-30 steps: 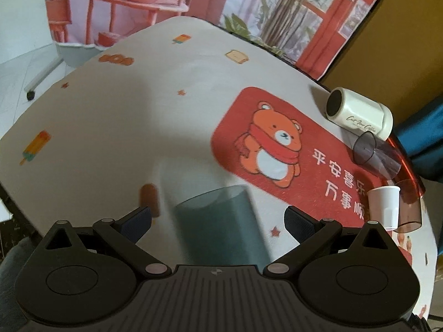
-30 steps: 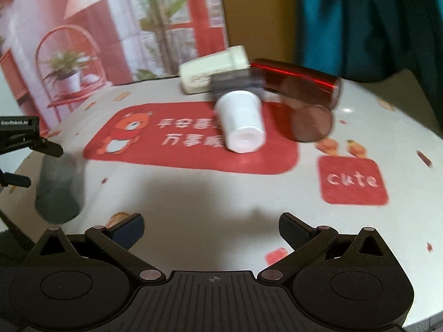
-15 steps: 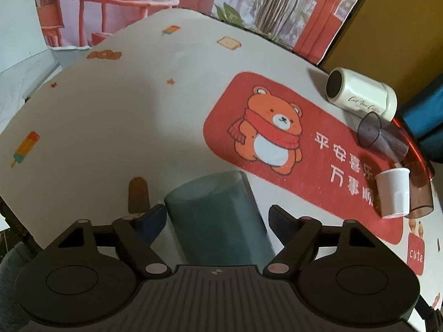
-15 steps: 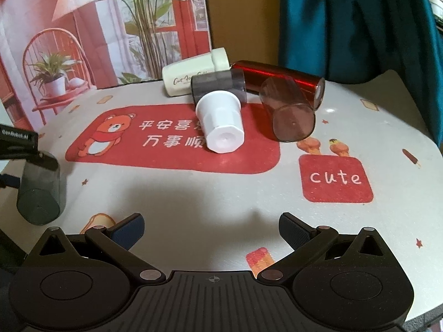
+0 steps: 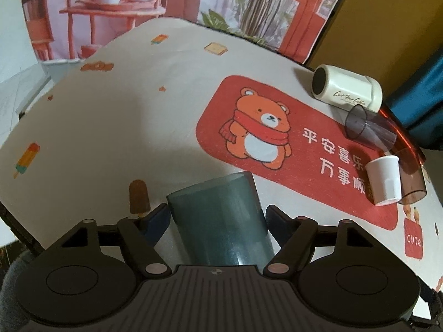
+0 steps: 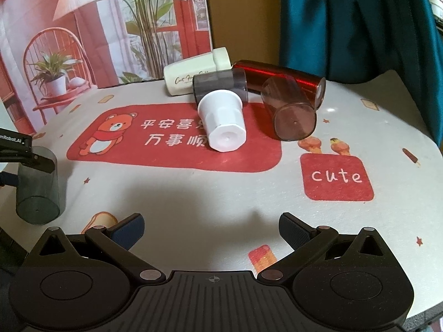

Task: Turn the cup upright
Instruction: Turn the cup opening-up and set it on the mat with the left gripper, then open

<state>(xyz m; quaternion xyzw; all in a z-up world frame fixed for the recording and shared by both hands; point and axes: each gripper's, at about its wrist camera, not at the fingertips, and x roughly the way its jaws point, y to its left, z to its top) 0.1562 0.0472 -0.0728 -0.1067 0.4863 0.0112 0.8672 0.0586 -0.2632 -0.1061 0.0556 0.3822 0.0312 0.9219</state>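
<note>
Near left edge of the table (image 6: 221,199): teal cup (image 5: 221,221) lies on its side, closed base toward the right wrist camera; sits between the left claw's fingers
Left claw (image 5: 217,217): fingers spread to either side of the teal cup; whether they touch it I cannot tell
Right claw (image 6: 211,228): released, empty, over bare cloth at the near edge
Far centre: white cup (image 6: 223,121), cream cup (image 6: 193,73), smoky cup (image 6: 220,84), red tumbler (image 6: 279,78) and brown cup (image 6: 290,110), all tipped over, clustered together
</note>
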